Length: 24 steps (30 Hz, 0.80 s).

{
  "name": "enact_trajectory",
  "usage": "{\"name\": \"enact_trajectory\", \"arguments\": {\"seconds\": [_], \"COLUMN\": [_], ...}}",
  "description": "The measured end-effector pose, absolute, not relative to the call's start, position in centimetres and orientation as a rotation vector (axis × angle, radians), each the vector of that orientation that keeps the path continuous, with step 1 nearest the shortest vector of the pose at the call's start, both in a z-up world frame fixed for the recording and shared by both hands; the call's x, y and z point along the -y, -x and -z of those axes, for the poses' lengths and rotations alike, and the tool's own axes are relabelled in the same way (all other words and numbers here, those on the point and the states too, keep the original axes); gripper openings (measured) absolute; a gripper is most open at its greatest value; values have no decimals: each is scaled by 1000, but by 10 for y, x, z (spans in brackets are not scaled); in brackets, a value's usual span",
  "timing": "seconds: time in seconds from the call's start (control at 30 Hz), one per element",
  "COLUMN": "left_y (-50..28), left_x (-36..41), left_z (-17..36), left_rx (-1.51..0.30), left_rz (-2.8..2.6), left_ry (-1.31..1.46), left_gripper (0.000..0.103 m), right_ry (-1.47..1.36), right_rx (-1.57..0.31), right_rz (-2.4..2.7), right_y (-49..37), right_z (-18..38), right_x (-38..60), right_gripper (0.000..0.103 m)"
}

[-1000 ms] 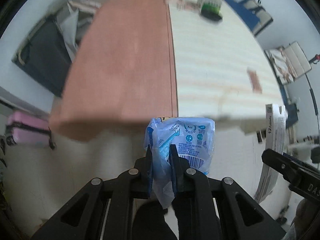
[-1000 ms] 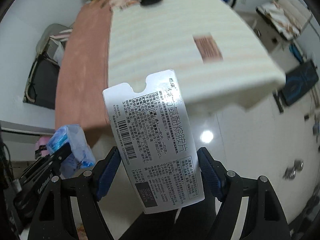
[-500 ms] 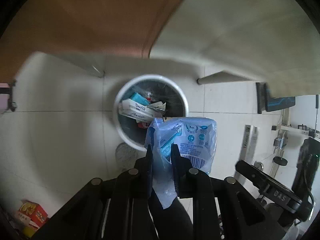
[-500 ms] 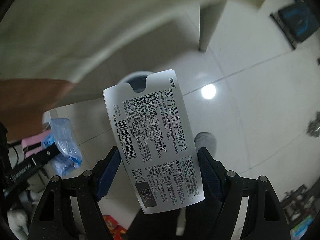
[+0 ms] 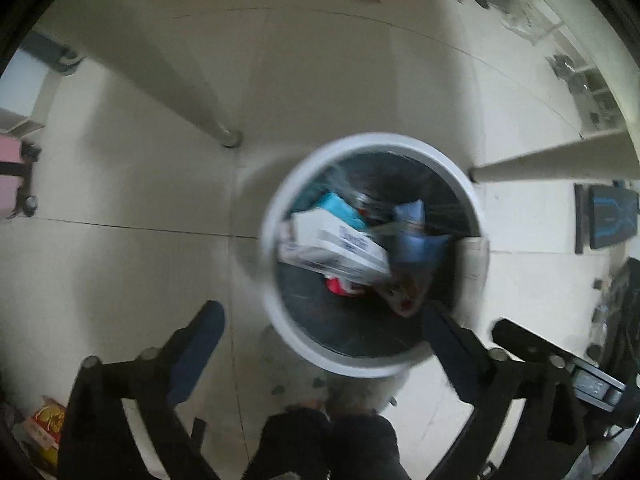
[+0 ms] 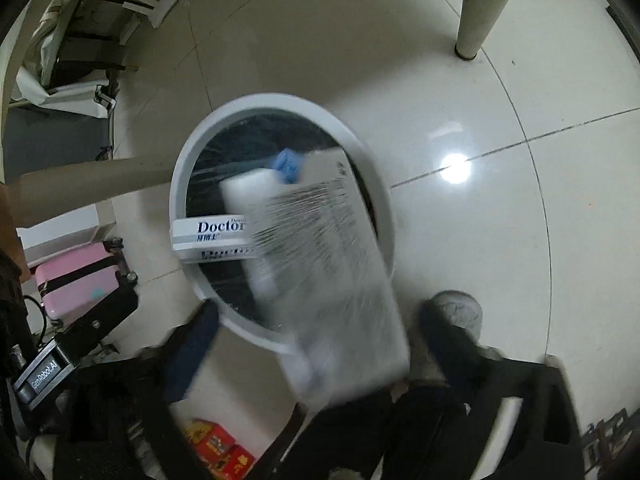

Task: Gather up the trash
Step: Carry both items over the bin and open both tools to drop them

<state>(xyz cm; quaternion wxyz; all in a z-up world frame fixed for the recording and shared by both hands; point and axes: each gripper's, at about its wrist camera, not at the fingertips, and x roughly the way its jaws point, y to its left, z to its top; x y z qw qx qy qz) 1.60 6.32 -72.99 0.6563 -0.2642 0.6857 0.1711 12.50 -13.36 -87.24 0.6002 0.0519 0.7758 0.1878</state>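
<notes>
A round white-rimmed trash bin (image 5: 280, 312) with a black liner stands on the floor below both grippers; it also shows in the right wrist view (image 6: 188, 160). My left gripper (image 5: 320, 344) is open and empty above the bin's near rim. The blue plastic packet (image 5: 412, 236) lies in the bin beside a white "Doctor" box (image 5: 336, 244). My right gripper (image 6: 320, 336) is open; the white medicine box (image 6: 332, 280), blurred, is loose between the jaws and over the bin. The "Doctor" box (image 6: 212, 236) and blue packet (image 6: 288, 166) show behind it.
Beige table legs stand on the tiled floor by the bin (image 5: 224, 136) (image 5: 540, 164) (image 6: 476, 16). A pink suitcase (image 6: 76, 284) is at the left. Red and yellow boxes (image 6: 218, 448) lie on the floor near me. A grey shoe (image 6: 456, 312) is beside the bin.
Both grippers moved over the bin and opened. The blue packet dropped from the left gripper into the bin. The white medicine box left the right gripper's fingers and is falling.
</notes>
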Motion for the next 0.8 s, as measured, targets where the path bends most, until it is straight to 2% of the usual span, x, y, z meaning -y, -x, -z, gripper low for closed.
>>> {"name": "enact_trajectory", "arguments": {"seconds": [0.23, 0.43, 0.8], "left_y": [-14, -16, -1], "left_x": [-71, -70, -41], "left_z": [708, 703, 661], "left_rx": [-1487, -1506, -1546], "left_rz": [-494, -501, -499], "left_ry": [465, 452, 438], "left_gripper": [102, 102, 102], "right_ry": [57, 193, 271], "right_rx": [-1730, -1672, -1615], "right_rz": [-396, -321, -286], "right_y": [-126, -124, -115], "right_z": [859, 843, 775], "right_x": [125, 115, 127], "right_gripper": [103, 103, 103]}}
